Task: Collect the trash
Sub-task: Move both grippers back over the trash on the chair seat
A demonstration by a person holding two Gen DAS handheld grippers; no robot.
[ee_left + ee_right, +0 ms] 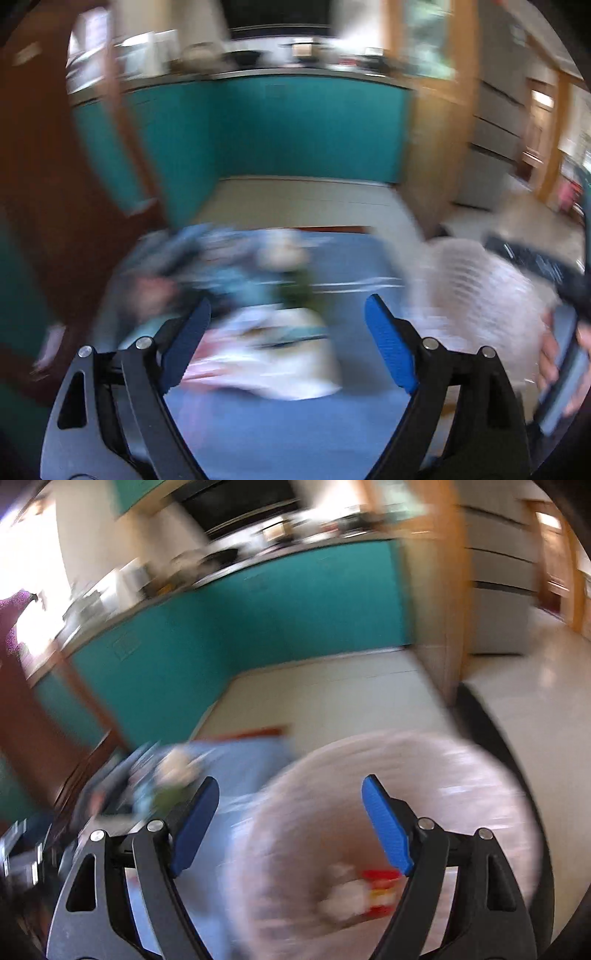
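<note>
While both views are smeared by motion blur, the following can be listed.

Left hand-held gripper (288,343): tilted downward over a blue-covered surface (280,435); blue pads spread wide, released, nothing between them. Just beyond and below the pads lies a crumpled white-and-pink wrapper or paper (273,358); further ahead, a blurred heap of trash (221,273) in blue, white and green tones. To the right of the gripper stands a pale pink ribbed basket (476,295), and past it a person's hand (554,354) around the other gripper's grey handle.

Right hand-held gripper (288,823): also angled downward, above the pink basket (461,775); pads apart, released, empty. Below the right pad, inside the basket: a red-and-yellow package (380,890) and a crumpled white piece (343,897). To the left, the trash heap (166,782) on the blue surface (243,775).

Writing: none legible; blur too strong.

Surroundings ahead of both grippers: teal cabinet fronts (295,129), cream floor (295,199), wooden post (439,590), cluttered worktop (280,55) behind.
</note>
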